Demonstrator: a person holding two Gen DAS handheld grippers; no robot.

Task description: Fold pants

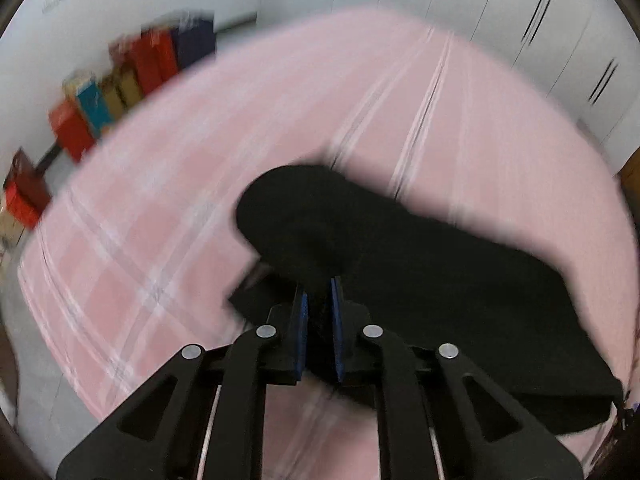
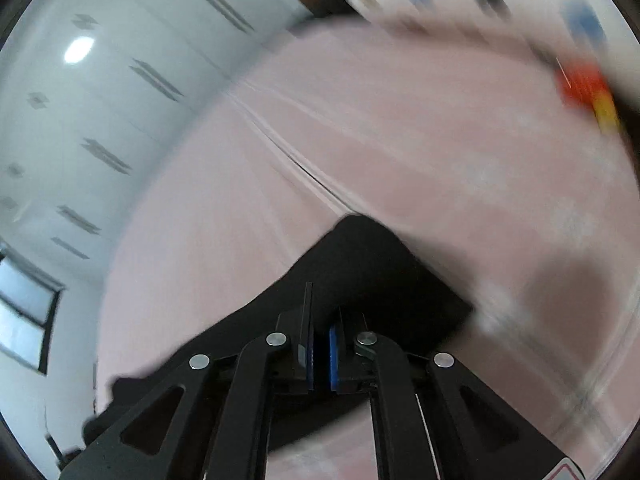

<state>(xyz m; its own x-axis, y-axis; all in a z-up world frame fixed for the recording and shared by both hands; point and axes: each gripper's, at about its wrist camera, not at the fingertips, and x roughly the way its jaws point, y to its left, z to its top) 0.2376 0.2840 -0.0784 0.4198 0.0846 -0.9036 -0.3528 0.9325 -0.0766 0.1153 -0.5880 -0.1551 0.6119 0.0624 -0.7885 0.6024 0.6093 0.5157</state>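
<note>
Black pants point(image 1: 420, 264) lie on a pink checked bed sheet point(image 1: 200, 168). In the left wrist view my left gripper point(image 1: 319, 300) is shut on a raised fold of the black cloth, which bulges up just beyond the blue pads point(image 1: 305, 312). The rest of the pants stretches to the right across the sheet. In the right wrist view my right gripper point(image 2: 322, 320) is shut on another edge of the pants point(image 2: 368, 272), lifted into a peak in front of the fingers. Both views are blurred by motion.
Coloured boxes point(image 1: 132, 76) stand in a row along the white wall beyond the bed's far left edge. White wardrobe doors point(image 1: 520, 20) with dark handles run behind the bed. A red and yellow item point(image 2: 588, 92) sits at the bed's far right edge.
</note>
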